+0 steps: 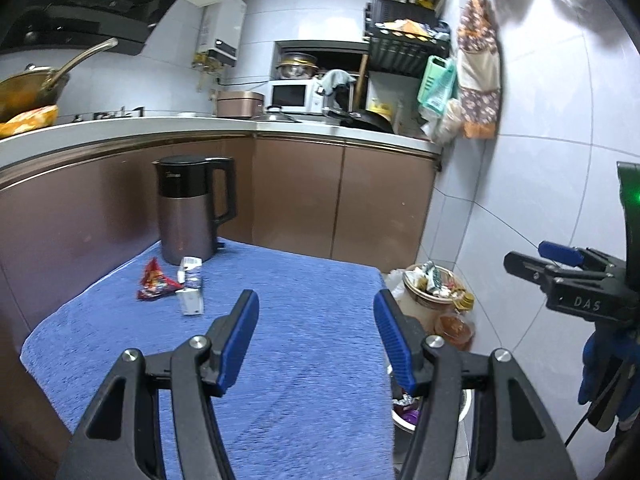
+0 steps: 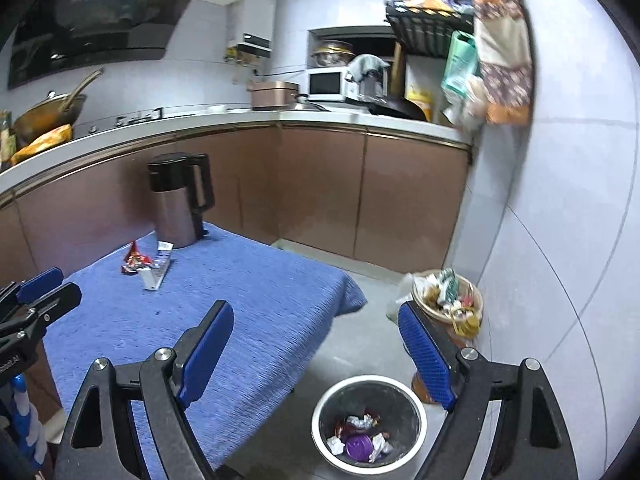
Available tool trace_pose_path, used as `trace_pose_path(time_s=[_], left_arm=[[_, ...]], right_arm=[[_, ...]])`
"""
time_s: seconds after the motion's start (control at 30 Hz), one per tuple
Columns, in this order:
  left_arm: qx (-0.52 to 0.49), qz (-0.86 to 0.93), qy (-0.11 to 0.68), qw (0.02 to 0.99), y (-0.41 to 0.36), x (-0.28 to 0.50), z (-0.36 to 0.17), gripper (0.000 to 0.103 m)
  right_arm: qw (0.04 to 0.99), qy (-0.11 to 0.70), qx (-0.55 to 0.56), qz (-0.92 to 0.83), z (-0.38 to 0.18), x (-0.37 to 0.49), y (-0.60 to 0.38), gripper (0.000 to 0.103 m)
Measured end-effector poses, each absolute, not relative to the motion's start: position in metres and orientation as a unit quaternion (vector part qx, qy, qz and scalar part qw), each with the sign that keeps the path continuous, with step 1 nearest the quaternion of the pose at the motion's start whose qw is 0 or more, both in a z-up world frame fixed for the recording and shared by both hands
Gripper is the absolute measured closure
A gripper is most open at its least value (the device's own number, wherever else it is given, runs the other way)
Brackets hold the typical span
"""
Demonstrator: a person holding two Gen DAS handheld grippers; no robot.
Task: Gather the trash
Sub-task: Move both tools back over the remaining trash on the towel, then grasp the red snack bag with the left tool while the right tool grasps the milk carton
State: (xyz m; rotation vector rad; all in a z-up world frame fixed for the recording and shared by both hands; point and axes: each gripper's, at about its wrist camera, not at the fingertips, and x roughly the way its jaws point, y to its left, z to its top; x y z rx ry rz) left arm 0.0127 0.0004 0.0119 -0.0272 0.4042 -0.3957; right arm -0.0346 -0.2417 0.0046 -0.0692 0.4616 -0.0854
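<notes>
Wrappers point(image 1: 170, 286) clustered beside kettle point(image 1: 192, 208), well ahead of left gripper point(image 1: 316, 340). Left gripper and right gripper point(image 2: 316, 354): wide open, empty; trash bin point(image 2: 370, 426) below right gripper.

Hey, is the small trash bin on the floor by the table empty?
Not empty. The bin holds crumpled wrappers and a purple lid at its bottom.

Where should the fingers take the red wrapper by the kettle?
Take the red wrapper at its upturned peak nearest the kettle, coming from above. It lies crumpled on the blue cloth, and that peak looks like the only raised part. The white box crowds its right side.
</notes>
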Motion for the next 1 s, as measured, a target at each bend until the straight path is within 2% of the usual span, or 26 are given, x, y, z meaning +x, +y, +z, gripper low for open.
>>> trace_pose_path(time_s=[0.17, 0.43, 0.7, 1.0], left_arm=[[-0.032, -0.173, 0.198, 0.964, 0.034, 0.018, 0.007, 0.045], [-0.051, -0.143, 0.237, 0.96, 0.082, 0.041, -0.025, 0.045], [-0.074, -0.099, 0.307, 0.944, 0.143, 0.095, -0.068, 0.045], [-0.086, -0.073, 0.336, 0.935, 0.184, 0.174, -0.093, 0.045]], right_arm=[[0.972, 0.228, -0.06, -0.015, 0.016, -0.019, -0.207, 0.02], [0.961, 0.253, -0.096, 0.051, 0.014, 0.021, -0.151, 0.02], [0.941, 0.288, -0.123, 0.126, -0.012, 0.081, -0.093, 0.02], [0.923, 0.328, -0.107, 0.171, -0.05, 0.169, -0.058, 0.02]])
